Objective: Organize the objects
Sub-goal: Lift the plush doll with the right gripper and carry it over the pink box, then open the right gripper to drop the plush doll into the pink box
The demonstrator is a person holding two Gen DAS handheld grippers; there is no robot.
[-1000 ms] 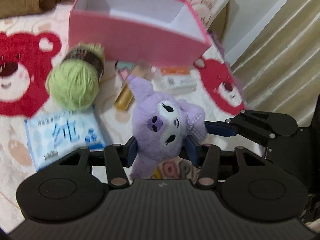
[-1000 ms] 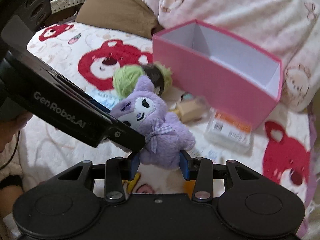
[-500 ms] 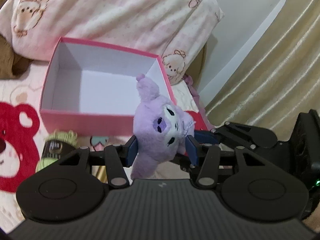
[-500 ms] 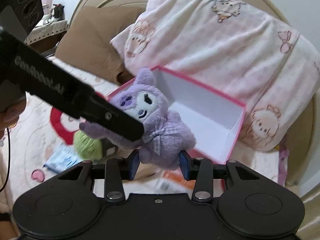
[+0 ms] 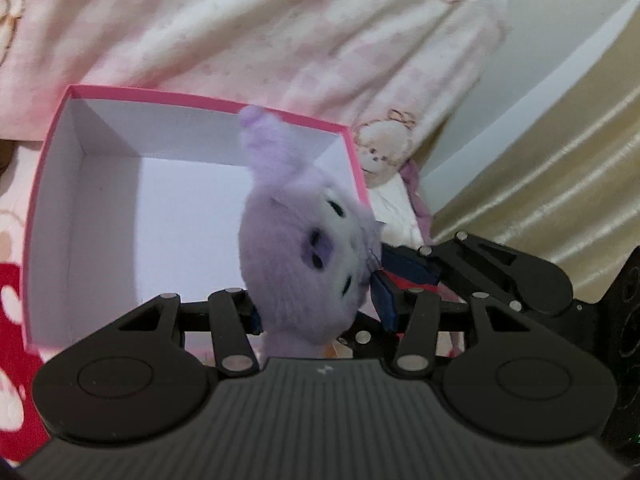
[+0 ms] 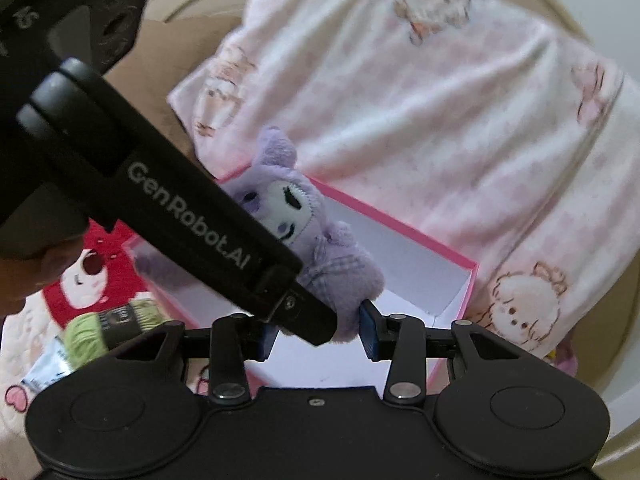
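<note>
My right claw [image 6: 318, 334] holds the lower body of a purple plush toy [image 6: 316, 248]; its blue pads sit on either side of the toy and the jaws are closing on it. My left claw [image 6: 296, 312] crosses the view from the upper left as a long black arm with white lettering, its tip against the toy's lower left side. The toy hangs over an open pink box [image 6: 452, 300] with a white interior. Behind the box lies a pale pink pillow [image 6: 440, 100] with printed animal figures. At lower left, a green ball of yarn [image 6: 104, 328] rests on a blanket [image 6: 72, 292] printed with red bears.
</note>
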